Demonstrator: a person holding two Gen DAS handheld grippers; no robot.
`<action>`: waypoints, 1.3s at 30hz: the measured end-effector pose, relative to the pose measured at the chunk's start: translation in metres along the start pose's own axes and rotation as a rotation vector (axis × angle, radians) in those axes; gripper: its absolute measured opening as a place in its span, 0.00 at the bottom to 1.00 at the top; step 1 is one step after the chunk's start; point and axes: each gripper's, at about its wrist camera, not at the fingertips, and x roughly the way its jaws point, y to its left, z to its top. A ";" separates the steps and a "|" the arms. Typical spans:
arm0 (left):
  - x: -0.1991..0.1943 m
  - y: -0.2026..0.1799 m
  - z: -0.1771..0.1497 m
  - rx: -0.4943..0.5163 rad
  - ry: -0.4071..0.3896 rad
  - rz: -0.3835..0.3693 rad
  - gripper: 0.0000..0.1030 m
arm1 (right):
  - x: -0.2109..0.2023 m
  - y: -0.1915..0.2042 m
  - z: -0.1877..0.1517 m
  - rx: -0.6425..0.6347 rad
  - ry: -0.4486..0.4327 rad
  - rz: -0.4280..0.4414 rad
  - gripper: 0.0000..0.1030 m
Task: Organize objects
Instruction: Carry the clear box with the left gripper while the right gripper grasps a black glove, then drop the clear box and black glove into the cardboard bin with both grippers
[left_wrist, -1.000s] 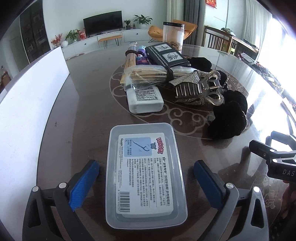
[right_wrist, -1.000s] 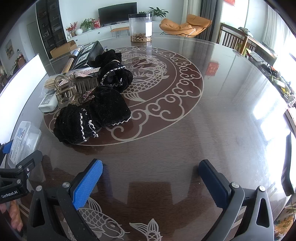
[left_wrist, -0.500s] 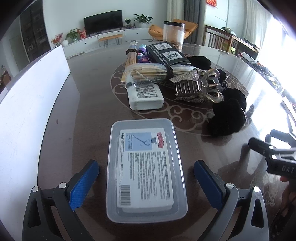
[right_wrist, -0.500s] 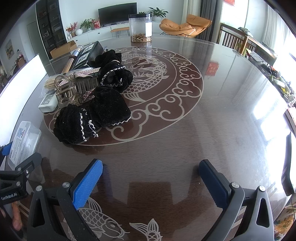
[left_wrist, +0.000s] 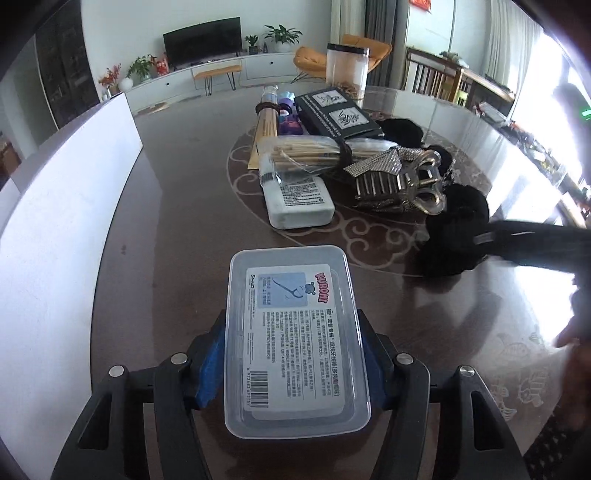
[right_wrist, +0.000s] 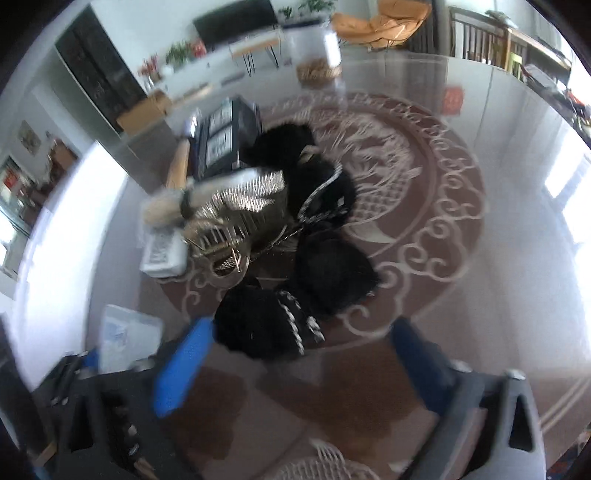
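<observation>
My left gripper (left_wrist: 291, 354) is shut on a clear plastic floss-pick box (left_wrist: 293, 339), its blue pads pressing both long sides. The box also shows blurred in the right wrist view (right_wrist: 125, 339). My right gripper (right_wrist: 295, 354) is open and empty, close to the near black fuzzy scrunchie (right_wrist: 258, 325); it shows as a dark blur in the left wrist view (left_wrist: 532, 243), over the black scrunchie (left_wrist: 454, 236). A silver claw clip (left_wrist: 399, 181) lies in the pile behind.
On the round dark table (left_wrist: 177, 229): a white tube (left_wrist: 295, 199), a bundle of wooden sticks (left_wrist: 306, 155), a black booklet (left_wrist: 336, 114), more black scrunchies (right_wrist: 332, 273), a clear jar (left_wrist: 347, 70). A white board (left_wrist: 62, 206) stands along the left edge.
My left gripper has closed on the floss-pick box. My right gripper has swung quickly left and forward toward the black scrunchies; its view is blurred.
</observation>
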 end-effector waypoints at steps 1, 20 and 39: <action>-0.004 0.001 -0.003 -0.004 -0.007 -0.004 0.60 | -0.004 0.001 -0.002 -0.008 -0.026 -0.011 0.46; -0.156 0.058 -0.004 -0.094 -0.210 -0.173 0.60 | -0.139 0.092 -0.063 -0.204 -0.196 0.246 0.35; -0.158 0.303 -0.065 -0.468 0.000 0.276 0.60 | -0.071 0.386 -0.097 -0.774 0.016 0.442 0.38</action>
